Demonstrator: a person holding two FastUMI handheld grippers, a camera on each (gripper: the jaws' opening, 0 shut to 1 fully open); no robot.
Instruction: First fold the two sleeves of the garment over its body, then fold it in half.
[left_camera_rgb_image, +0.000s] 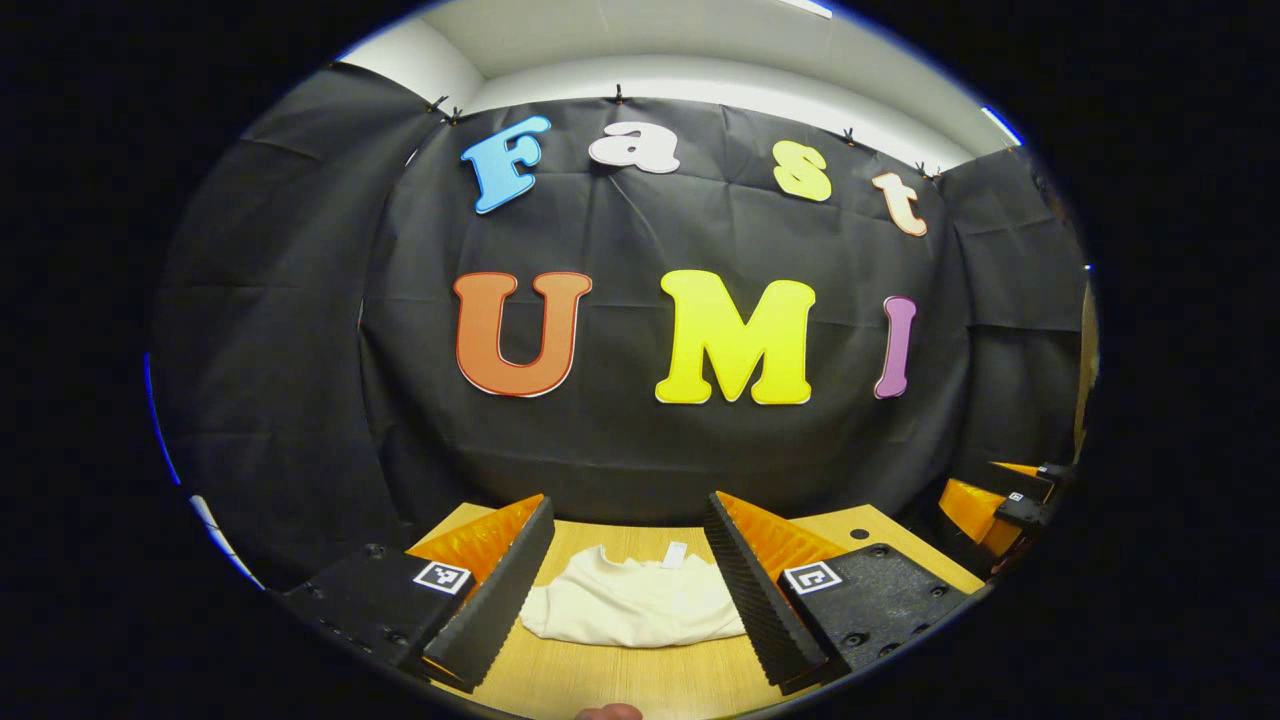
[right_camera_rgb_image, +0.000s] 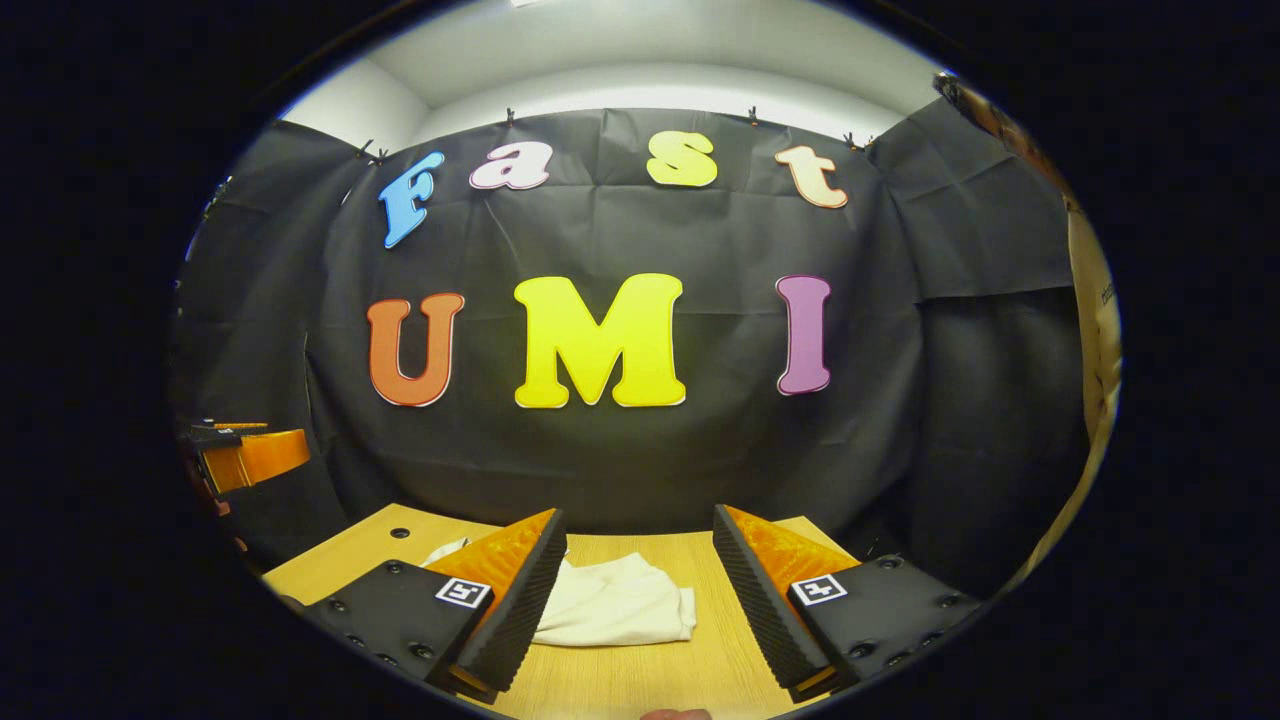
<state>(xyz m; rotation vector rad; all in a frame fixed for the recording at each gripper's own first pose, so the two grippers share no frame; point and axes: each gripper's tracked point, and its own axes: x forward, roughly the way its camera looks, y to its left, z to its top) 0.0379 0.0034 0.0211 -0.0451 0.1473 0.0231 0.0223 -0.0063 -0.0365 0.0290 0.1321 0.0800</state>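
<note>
A cream garment (left_camera_rgb_image: 630, 600) lies bunched on the wooden table (left_camera_rgb_image: 640, 680), its neck label toward the booth wall. My left gripper (left_camera_rgb_image: 630, 575) hovers above the table with its jaws wide apart; the garment lies between and beyond its fingers, untouched. In the right gripper view the same garment (right_camera_rgb_image: 615, 600) lies on the table (right_camera_rgb_image: 700, 640), partly hidden behind the left finger. My right gripper (right_camera_rgb_image: 635, 590) is open too, holding nothing. At the right edge of the left gripper view I see the other gripper (left_camera_rgb_image: 1000, 505). The left one (right_camera_rgb_image: 245, 455) shows at the left edge of the right gripper view.
The black cloth wall stands close behind the table's far edge. Small round holes mark the tabletop near its far corners (left_camera_rgb_image: 858, 533) (right_camera_rgb_image: 400, 533). A fingertip (left_camera_rgb_image: 610, 712) peeks in at the bottom edge.
</note>
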